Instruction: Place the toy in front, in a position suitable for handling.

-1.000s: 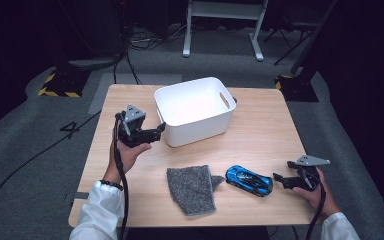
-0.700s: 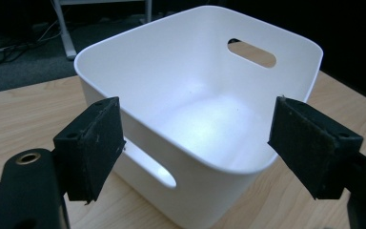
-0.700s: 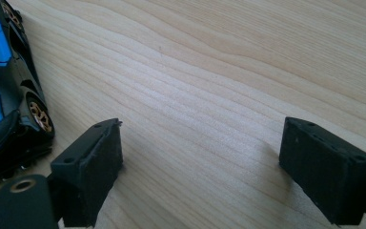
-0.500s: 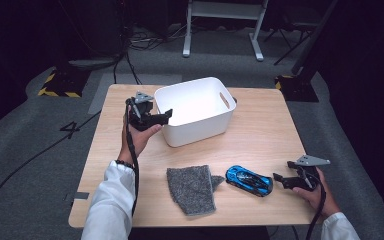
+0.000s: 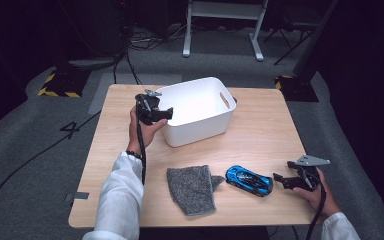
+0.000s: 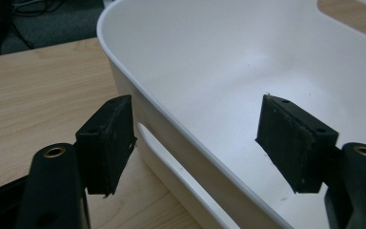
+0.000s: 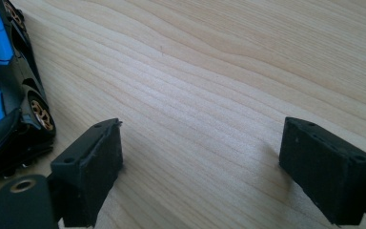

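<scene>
White plastic bin (image 5: 200, 112) sits at the far-centre of the wooden table (image 5: 265, 130), upright, with a slot handle cut in each end wall. In my left gripper view the near end wall of the bin (image 6: 181, 138) runs between my jaws: one pad outside by the handle slot, the other inside over the bin floor. My left gripper (image 5: 167, 113) is at that near-left rim in the high view, jaws straddling the wall. They've just been closing in, wall between them, but there's a visible gap on both sides, so pads aren't pressing on it; no grip.

Nearer me, a grey cloth (image 5: 191, 189) lies crumpled flat on the table, well apart from the bin. Just to its right, a blue toy sports car (image 5: 249, 180), nearly touching the cloth's corner.

My right gripper (image 5: 279, 178) rests low at the near-right of the table, pointing at the car's end, just beside it. In my right gripper view, jaws spread wide over bare wood, car (image 7: 5, 95) off to one side, outside the jaws.
</scene>
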`<act>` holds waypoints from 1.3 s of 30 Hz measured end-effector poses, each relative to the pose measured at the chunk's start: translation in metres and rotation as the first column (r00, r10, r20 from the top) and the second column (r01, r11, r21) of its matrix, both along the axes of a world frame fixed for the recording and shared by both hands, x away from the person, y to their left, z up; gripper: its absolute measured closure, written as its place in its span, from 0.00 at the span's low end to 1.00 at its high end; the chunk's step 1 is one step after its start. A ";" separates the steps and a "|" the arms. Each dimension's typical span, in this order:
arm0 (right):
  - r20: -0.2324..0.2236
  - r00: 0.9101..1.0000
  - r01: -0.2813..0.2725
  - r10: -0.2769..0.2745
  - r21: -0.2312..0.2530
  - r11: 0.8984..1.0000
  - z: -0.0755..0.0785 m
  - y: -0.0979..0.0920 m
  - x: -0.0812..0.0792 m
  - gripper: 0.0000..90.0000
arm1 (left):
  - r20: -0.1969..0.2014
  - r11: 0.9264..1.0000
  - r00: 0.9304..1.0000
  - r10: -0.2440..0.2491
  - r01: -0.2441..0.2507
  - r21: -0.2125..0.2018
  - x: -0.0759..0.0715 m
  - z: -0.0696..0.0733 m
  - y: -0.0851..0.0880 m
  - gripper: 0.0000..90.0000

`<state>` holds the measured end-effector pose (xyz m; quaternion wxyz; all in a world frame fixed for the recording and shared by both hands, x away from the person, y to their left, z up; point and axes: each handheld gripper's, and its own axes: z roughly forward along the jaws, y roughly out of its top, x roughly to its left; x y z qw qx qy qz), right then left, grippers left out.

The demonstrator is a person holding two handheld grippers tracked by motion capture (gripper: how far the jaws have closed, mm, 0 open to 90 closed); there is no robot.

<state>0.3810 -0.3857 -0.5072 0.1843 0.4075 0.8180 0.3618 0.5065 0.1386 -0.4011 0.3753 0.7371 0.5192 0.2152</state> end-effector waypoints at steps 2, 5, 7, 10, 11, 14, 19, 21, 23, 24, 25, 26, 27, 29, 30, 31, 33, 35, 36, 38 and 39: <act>0.000 1.000 -0.004 0.004 -0.001 1.000 0.000 0.000 0.000 0.16 | 0.018 1.000 1.000 0.001 -0.001 -0.006 -0.002 -0.001 0.001 0.37; -0.001 1.000 -0.004 0.004 0.000 1.000 0.000 0.000 0.000 0.16 | 0.036 1.000 0.999 -0.006 0.005 0.013 -0.005 0.001 0.001 0.43; 0.000 1.000 -0.004 0.004 0.000 1.000 0.000 0.000 0.000 0.16 | 0.048 0.999 0.998 -0.034 0.033 0.022 -0.009 0.002 -0.001 0.51; -0.001 1.000 -0.004 0.004 0.000 1.000 0.000 0.000 0.000 0.16 | 0.046 0.999 0.998 -0.051 0.050 0.018 -0.011 0.001 -0.003 0.52; -0.001 1.000 -0.003 0.003 0.000 1.000 0.000 0.000 0.000 0.16 | 0.047 0.998 0.997 -0.061 0.060 0.021 -0.016 0.000 -0.007 0.51; -0.001 1.000 -0.003 0.003 0.000 1.000 0.000 0.000 0.000 0.16 | 0.049 0.997 0.996 -0.075 0.075 0.018 -0.021 -0.001 -0.009 0.51; -0.001 1.000 -0.003 0.003 0.000 1.000 0.000 0.000 0.000 0.16 | 0.050 0.994 0.993 -0.110 0.109 0.022 -0.035 0.000 -0.016 0.51; -0.001 1.000 -0.002 0.002 -0.001 1.000 0.000 0.000 -0.001 0.16 | 0.050 0.992 0.991 -0.127 0.126 0.024 -0.039 0.000 -0.019 0.50; -0.001 1.000 -0.002 0.002 0.000 1.000 0.000 0.000 -0.001 0.16 | 0.042 0.987 0.986 -0.160 0.159 0.022 -0.045 0.000 -0.027 0.46; -0.001 1.000 -0.002 0.002 0.000 1.000 0.000 0.000 -0.001 0.16 | 0.042 0.984 0.983 -0.178 0.177 0.030 -0.046 0.001 -0.029 0.44; -0.001 1.000 -0.002 0.002 0.000 1.000 0.000 0.000 -0.001 0.16 | 0.042 0.984 0.983 -0.178 0.177 0.030 -0.046 0.001 -0.029 0.40; -0.001 1.000 -0.001 0.001 0.000 1.000 0.000 0.000 -0.001 0.16 | 0.043 0.981 0.980 -0.194 0.192 0.032 -0.048 0.001 -0.031 0.40; -0.001 1.000 -0.001 0.001 0.000 1.000 0.000 0.000 -0.001 0.16 | 0.056 0.978 0.977 -0.206 0.205 0.031 -0.052 0.004 -0.033 0.36; -0.001 1.000 0.000 0.000 -0.001 1.000 0.000 0.000 -0.001 0.16 | 0.068 0.976 0.973 -0.220 0.218 0.025 -0.055 0.007 -0.032 0.33; -0.002 1.000 0.001 -0.001 0.000 1.000 0.000 0.000 -0.001 0.16 | 0.081 0.973 0.970 -0.231 0.229 0.034 -0.059 0.011 -0.030 0.28; -0.002 1.000 0.001 -0.001 0.000 1.000 0.000 0.000 -0.001 0.16 | 0.090 0.970 0.966 -0.242 0.240 0.032 -0.062 0.012 -0.029 0.28; -0.002 1.000 0.001 -0.001 0.000 1.000 0.000 0.000 -0.001 0.16 | 0.097 0.967 0.962 -0.254 0.252 0.034 -0.069 0.015 -0.026 0.25; -0.001 1.000 0.001 -0.001 -0.001 1.000 0.000 0.000 -0.001 0.16 | 0.108 0.967 0.961 -0.254 0.251 0.041 -0.072 0.016 -0.024 0.25; -0.001 1.000 0.001 -0.001 -0.001 1.000 0.000 0.000 -0.001 0.16 | 0.117 0.966 0.959 -0.257 0.255 0.030 -0.076 0.018 -0.021 0.26; -0.002 1.000 0.001 -0.001 -0.001 1.000 0.000 0.000 -0.001 0.16 | 0.129 0.964 0.956 -0.265 0.264 0.021 -0.082 0.020 -0.016 0.25; -0.002 1.000 0.001 -0.001 -0.001 1.000 0.000 0.000 -0.001 0.16 | 0.137 0.962 0.953 -0.271 0.271 0.019 -0.085 0.021 -0.012 0.25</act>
